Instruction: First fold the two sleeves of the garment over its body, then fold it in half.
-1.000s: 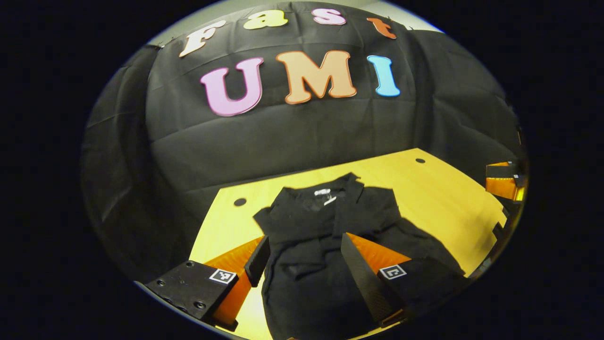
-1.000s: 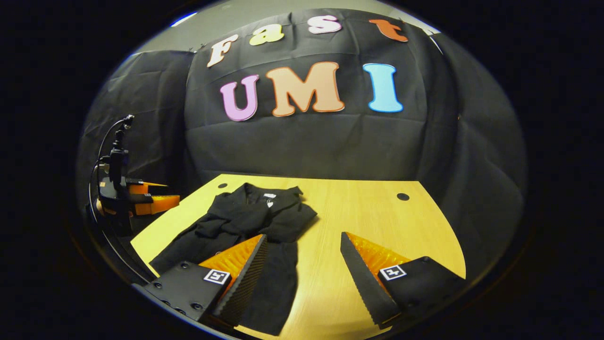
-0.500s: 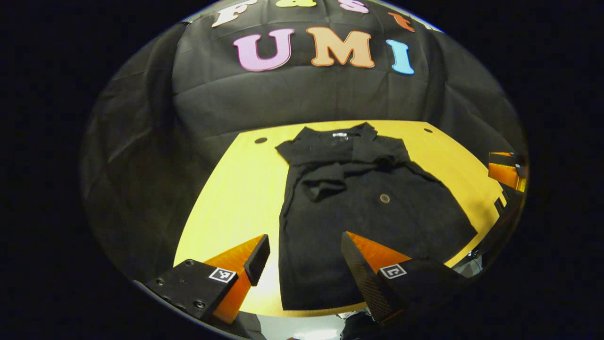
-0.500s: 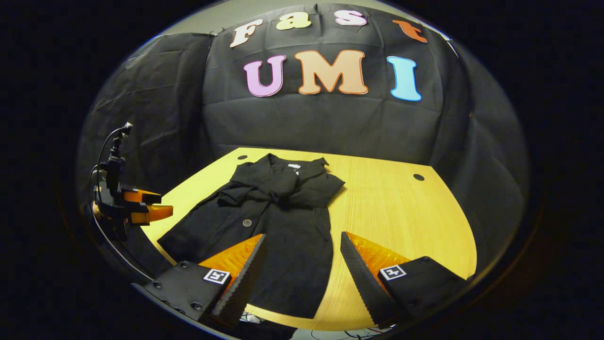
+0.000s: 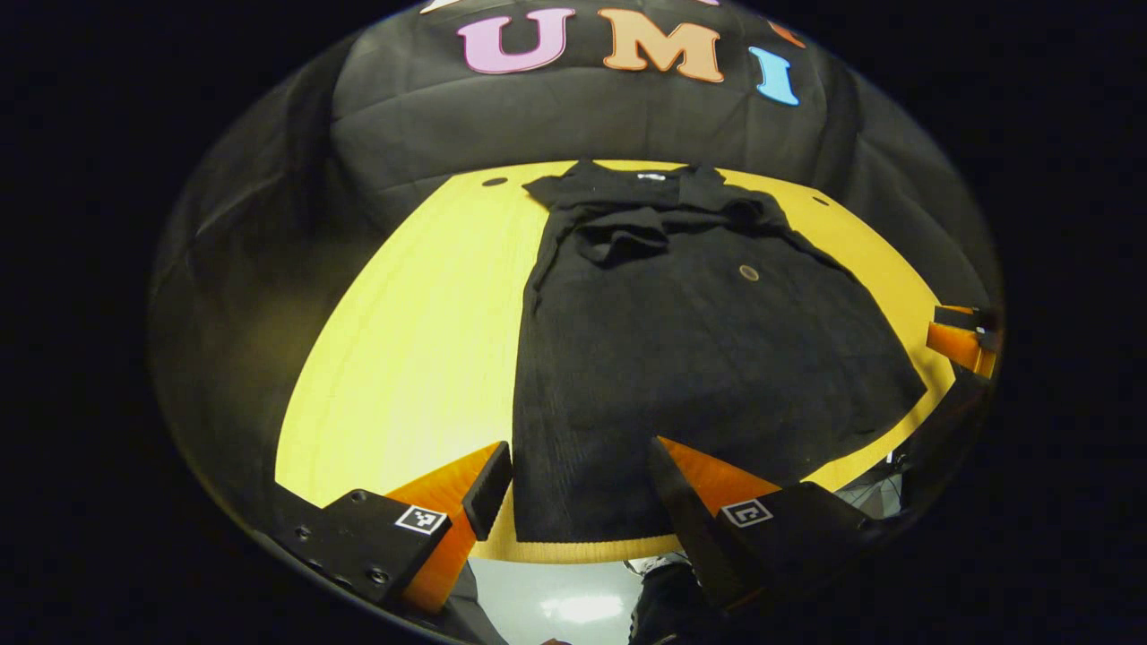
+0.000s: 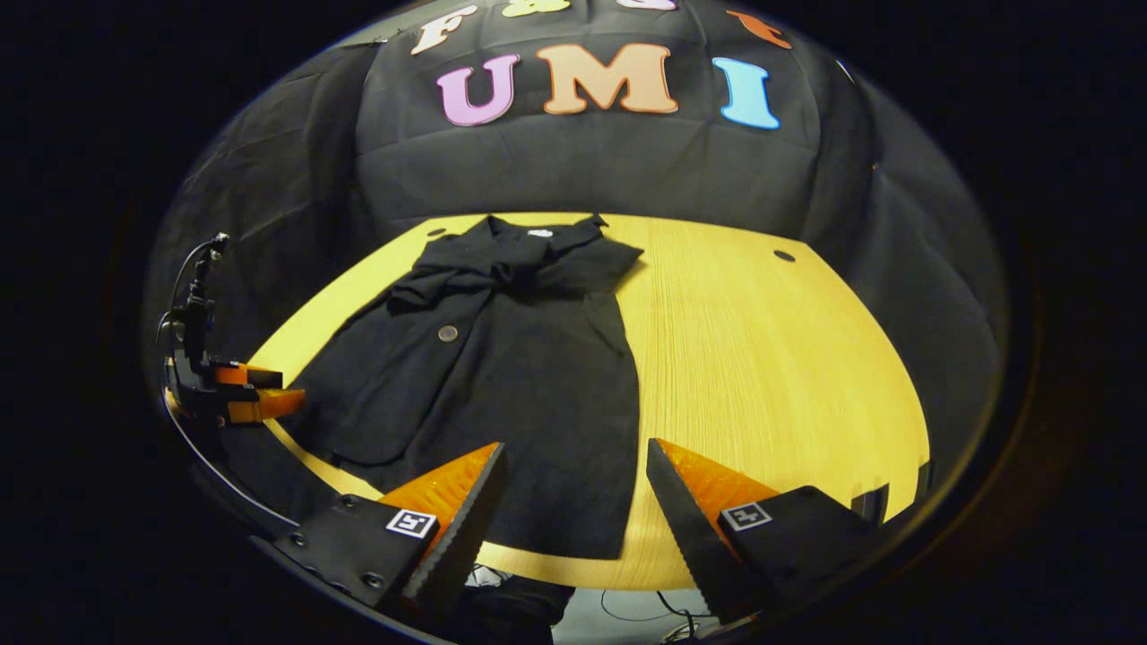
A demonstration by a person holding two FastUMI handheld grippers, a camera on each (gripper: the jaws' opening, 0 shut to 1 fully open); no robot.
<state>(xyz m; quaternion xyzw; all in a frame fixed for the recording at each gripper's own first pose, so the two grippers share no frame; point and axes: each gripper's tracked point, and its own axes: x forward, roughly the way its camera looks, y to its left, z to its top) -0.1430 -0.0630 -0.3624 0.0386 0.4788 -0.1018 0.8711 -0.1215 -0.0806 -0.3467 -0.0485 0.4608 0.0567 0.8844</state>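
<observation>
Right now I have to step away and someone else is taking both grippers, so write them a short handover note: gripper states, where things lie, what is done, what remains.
Left gripper: open, holding nothing, poised at the shirt's near hem.
Right gripper: open, holding nothing, also by the near hem.
Shirt: lies lengthwise on the table, collar at the far end, hem at the near edge.
Done: both sleeves look folded across the chest, a bit bunched.
Left: fold the shirt in half, probably by bringing the hem up to the collar.
</observation>
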